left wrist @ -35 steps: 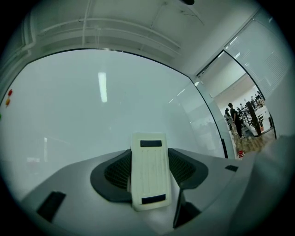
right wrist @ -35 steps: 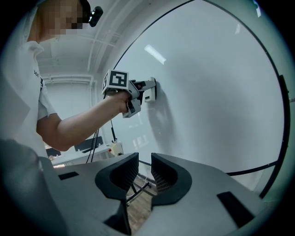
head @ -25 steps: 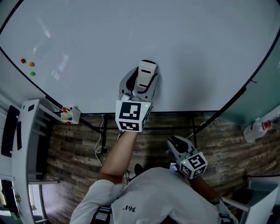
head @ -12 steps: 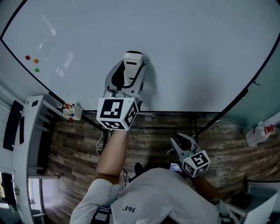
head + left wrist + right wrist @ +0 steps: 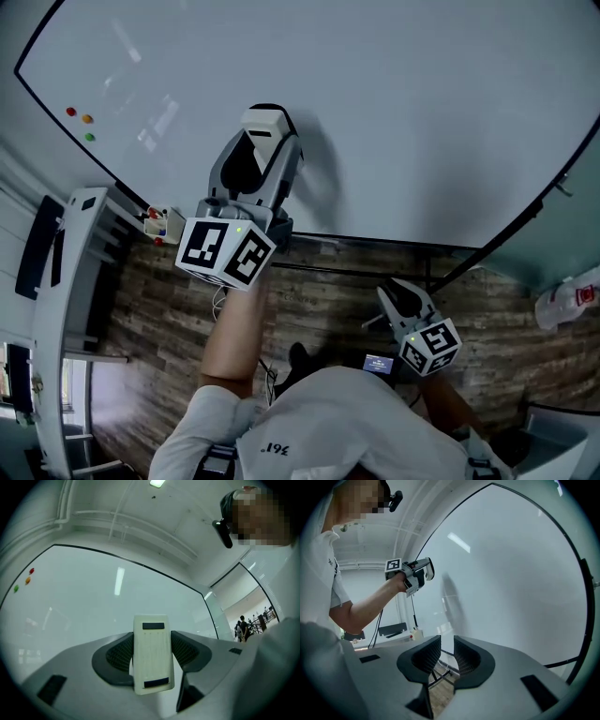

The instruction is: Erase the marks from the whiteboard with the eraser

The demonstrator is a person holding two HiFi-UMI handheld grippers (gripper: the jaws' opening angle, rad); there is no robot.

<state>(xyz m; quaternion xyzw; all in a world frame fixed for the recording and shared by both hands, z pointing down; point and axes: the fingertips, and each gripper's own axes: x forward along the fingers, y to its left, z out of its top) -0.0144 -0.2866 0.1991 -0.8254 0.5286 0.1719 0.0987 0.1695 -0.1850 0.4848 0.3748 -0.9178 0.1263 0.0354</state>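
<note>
Tongs in the left hand, the left gripper (image 5: 262, 141), are seen clamped on the pale eraser (image 5: 153, 658), which is pinched by its long sides and stands up past the jaw tips. The eraser is held at the whiteboard (image 5: 403, 112), a little above the lower edge and left of the middle; its face appears to be laid on the surface, though contact cannot be confirmed. The right gripper (image 5: 446, 653) is carried low, below the board's lower edge and well apart from the eraser, its jaws set narrowly apart with nothing between them.

The wiping step is judged to be in hand, or close to its end: no pen marks can be made out anywhere on the board. Only three small coloured magnets (image 5: 86, 119), red, orange and green, are seen near the left edge, well apart from the eraser. For the next move, the surface would need to be checked for faint strokes and any remainder swept with the eraser kept flat and pressed evenly, the grip being maintained throughout.
</note>
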